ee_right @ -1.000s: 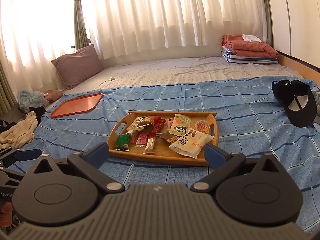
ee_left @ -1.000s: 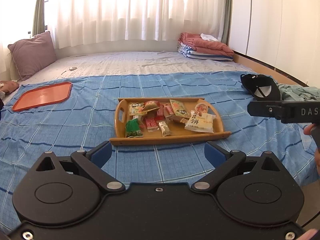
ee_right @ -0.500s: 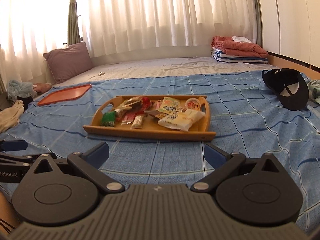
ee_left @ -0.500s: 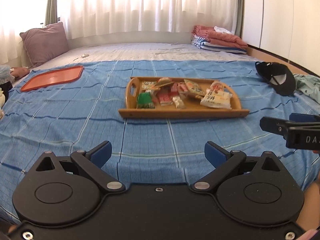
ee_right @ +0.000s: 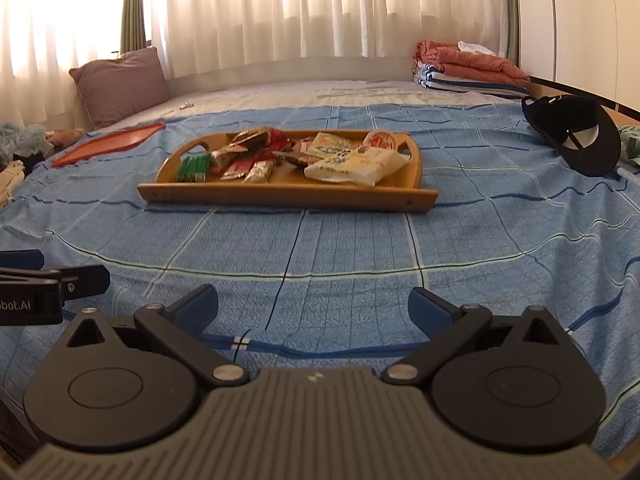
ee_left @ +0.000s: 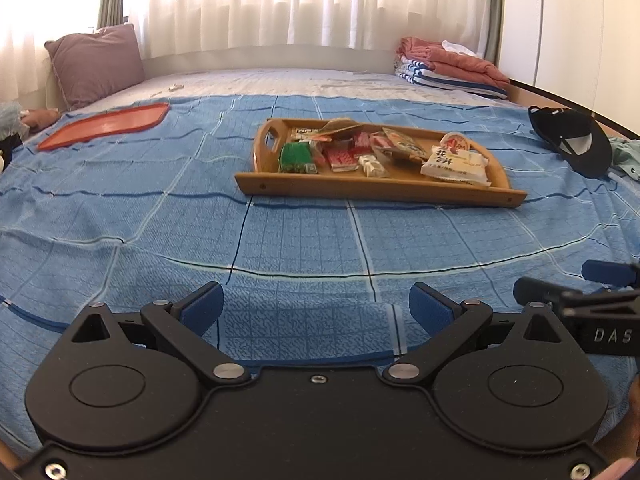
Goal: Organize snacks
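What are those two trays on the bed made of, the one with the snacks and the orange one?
The snack tray looks like wood: honey-brown, matte, with cut-out handles and screw heads at its corners. The orange tray seems plastic: thin, uniformly coloured, slightly glossy, though that is a guess.

Blue checked bedspread (ee_left: pixel 160 208); tan wooden tray (ee_left: pixel 376 190); green snack packet (ee_left: pixel 297 157); orange-red flat plastic tray (ee_left: pixel 106 125); black cap (ee_right: pixel 572 136); mauve pillow (ee_left: pixel 94 65).

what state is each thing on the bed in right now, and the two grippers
left gripper: open, empty, low over the blue bedspread
right gripper: open, empty
wooden tray: flat on the bedspread, full of snack packets
green packet: lying in the tray, left end
white packet: lying in the tray, right end
orange tray: flat, nothing on it
black cap: upside down
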Motion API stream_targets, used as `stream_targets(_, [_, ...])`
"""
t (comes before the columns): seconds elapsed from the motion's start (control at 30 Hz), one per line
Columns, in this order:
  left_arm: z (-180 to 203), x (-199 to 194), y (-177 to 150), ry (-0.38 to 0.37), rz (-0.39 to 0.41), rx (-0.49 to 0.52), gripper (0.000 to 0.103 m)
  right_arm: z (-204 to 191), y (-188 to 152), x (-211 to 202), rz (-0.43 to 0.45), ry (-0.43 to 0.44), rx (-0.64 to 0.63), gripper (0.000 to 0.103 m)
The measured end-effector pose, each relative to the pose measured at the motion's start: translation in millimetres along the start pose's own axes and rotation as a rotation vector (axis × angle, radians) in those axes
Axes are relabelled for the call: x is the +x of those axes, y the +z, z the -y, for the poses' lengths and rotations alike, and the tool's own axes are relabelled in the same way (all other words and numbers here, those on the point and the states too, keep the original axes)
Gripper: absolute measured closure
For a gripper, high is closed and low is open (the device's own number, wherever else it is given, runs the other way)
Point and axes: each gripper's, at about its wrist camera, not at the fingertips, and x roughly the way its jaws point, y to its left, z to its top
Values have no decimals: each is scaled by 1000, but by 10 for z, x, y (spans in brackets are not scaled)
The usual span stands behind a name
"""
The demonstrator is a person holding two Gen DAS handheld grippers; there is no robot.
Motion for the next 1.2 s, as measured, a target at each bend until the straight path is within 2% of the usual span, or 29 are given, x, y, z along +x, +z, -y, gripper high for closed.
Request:
stream_targets(0.37, [-54, 383, -97, 26, -59, -24, 2, -24, -100, 334, -63, -34, 19, 0])
stream_targets(0.5, [-48, 438, -132, 33, -54, -6, 0, -71, -145, 364, -55, -52, -21, 0])
stream_targets(0.7, [-47, 486, -170, 43, -32, 7, 0, -46, -134, 412, -80, -41, -17, 0])
stream_targets(1.2, [-38, 503, -189, 45, -26, 24, 0, -84, -186, 399, -59, -54, -47, 0])
